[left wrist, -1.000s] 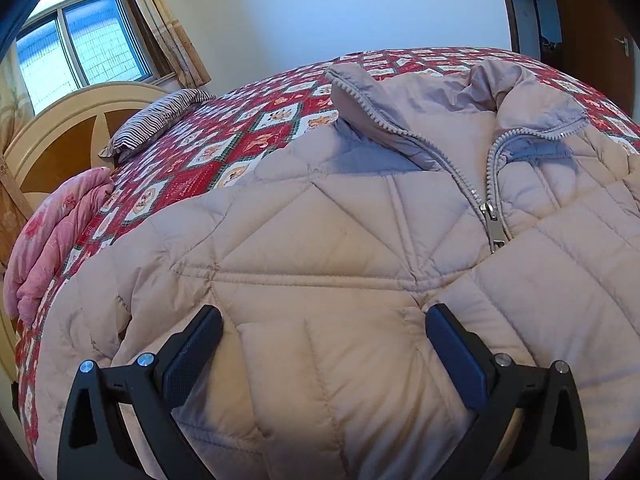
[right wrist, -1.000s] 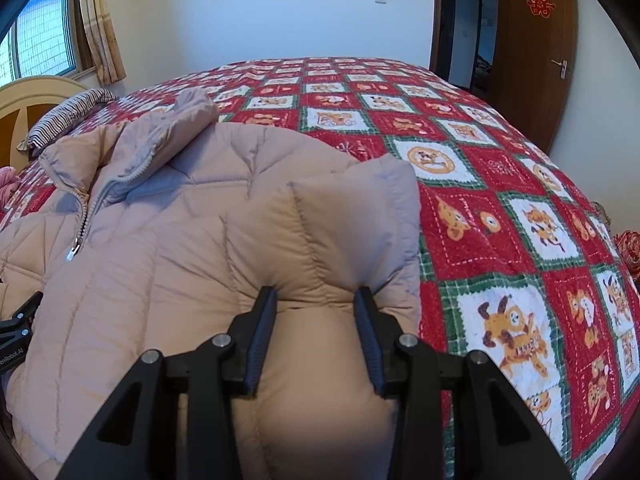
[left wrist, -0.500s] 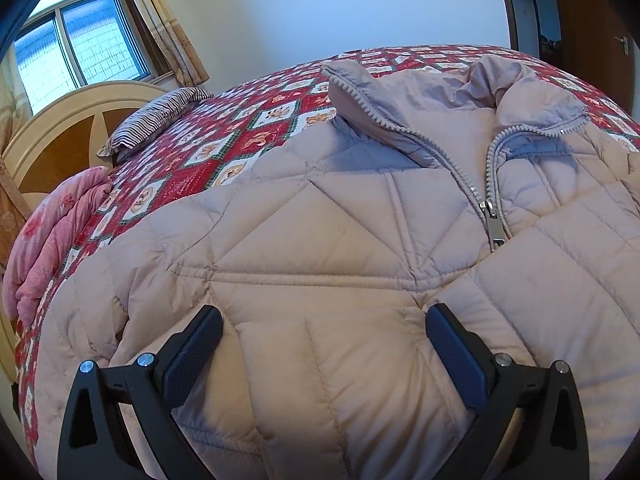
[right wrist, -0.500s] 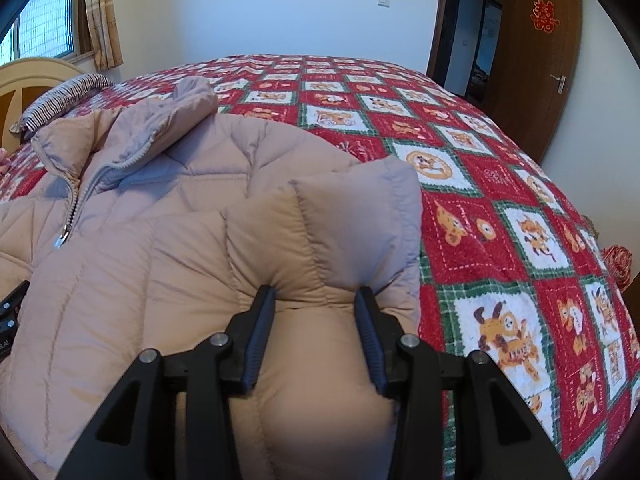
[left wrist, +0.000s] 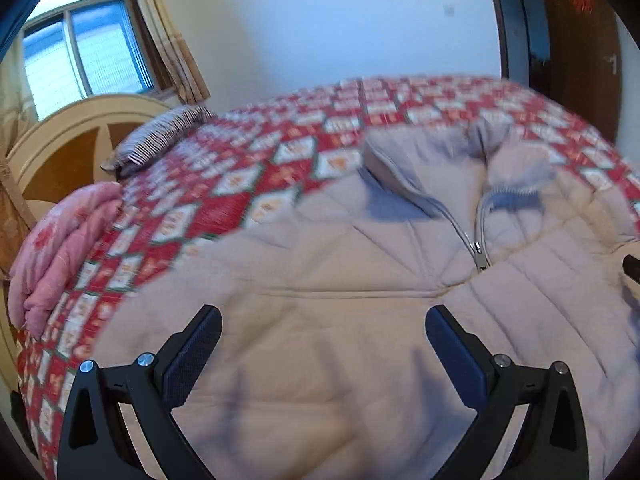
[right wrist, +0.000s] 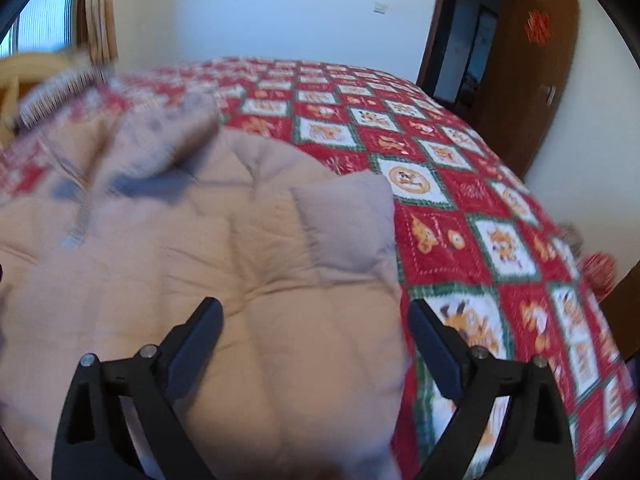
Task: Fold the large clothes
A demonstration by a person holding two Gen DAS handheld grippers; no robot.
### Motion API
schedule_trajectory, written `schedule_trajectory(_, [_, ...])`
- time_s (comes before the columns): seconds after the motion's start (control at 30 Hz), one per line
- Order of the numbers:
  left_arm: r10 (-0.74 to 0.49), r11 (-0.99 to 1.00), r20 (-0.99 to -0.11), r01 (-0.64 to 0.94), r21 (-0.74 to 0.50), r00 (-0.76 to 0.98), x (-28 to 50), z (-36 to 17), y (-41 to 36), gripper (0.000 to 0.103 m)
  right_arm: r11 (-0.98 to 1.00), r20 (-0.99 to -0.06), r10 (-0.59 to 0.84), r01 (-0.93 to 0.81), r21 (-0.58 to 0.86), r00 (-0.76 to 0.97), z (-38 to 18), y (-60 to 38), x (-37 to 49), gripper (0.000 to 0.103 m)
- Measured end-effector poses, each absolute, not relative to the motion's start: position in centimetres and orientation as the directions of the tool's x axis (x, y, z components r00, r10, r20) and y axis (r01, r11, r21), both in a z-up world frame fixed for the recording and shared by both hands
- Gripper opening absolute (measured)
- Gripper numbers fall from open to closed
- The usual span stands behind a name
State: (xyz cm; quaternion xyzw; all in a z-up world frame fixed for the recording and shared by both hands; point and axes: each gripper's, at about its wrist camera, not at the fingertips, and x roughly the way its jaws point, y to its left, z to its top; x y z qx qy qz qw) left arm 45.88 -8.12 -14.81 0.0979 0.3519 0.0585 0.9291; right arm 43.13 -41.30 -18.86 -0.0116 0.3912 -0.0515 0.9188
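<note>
jacket [right wrist: 240,280] on bed [right wrist: 460,240]; right tongs [right wrist: 316,324] just spread, sleeve fold beside zipper [left wrist: 478,254] released, may spring back; left tongs [left wrist: 324,336] spread, empty.

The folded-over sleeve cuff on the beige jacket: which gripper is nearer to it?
Right. The right gripper sits open just below the sleeve cuff; the left gripper is over the jacket's other half, beyond the zipper.
</note>
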Motion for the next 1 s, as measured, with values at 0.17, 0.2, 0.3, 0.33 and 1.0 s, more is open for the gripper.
schedule_trajectory(0.17, [0.266, 0.956, -0.602, -0.123, 0.268, 0.753, 39.8, -13.6, 0.0, 0.102, 0.999, -0.683, -0.042, 0.038, -0.022, 0.729, -16.7, -40.3, 37.7, 0.096])
schedule_trajectory(0.2, [0.304, 0.946, -0.597, -0.160, 0.282, 0.742, 38.2, -14.0, 2.4, 0.102, 1.000, -0.683, -0.013, 0.017, -0.001, 0.730, -16.6, -39.9, 36.8, 0.096])
schedule_trajectory(0.3, [0.417, 0.906, -0.583, -0.270, 0.325, 0.697, 34.6, -15.4, 8.6, 0.102, 0.998, -0.670, 0.055, -0.051, 0.025, 0.740, -16.5, -38.4, 33.4, 0.096])
schedule_trajectory(0.33, [0.474, 0.880, -0.569, -0.331, 0.342, 0.672, 33.0, -16.0, 10.9, 0.102, 0.997, -0.666, 0.068, -0.070, 0.024, 0.743, -16.5, -37.9, 32.5, 0.097])
schedule_trajectory(1.0, [0.254, 0.894, -0.796, -0.448, -0.024, 0.550, 23.2, -22.3, 19.3, 0.026, 0.942, -0.564, 0.198, -0.315, -0.118, 0.802, -15.7, -28.1, 20.9, 0.098])
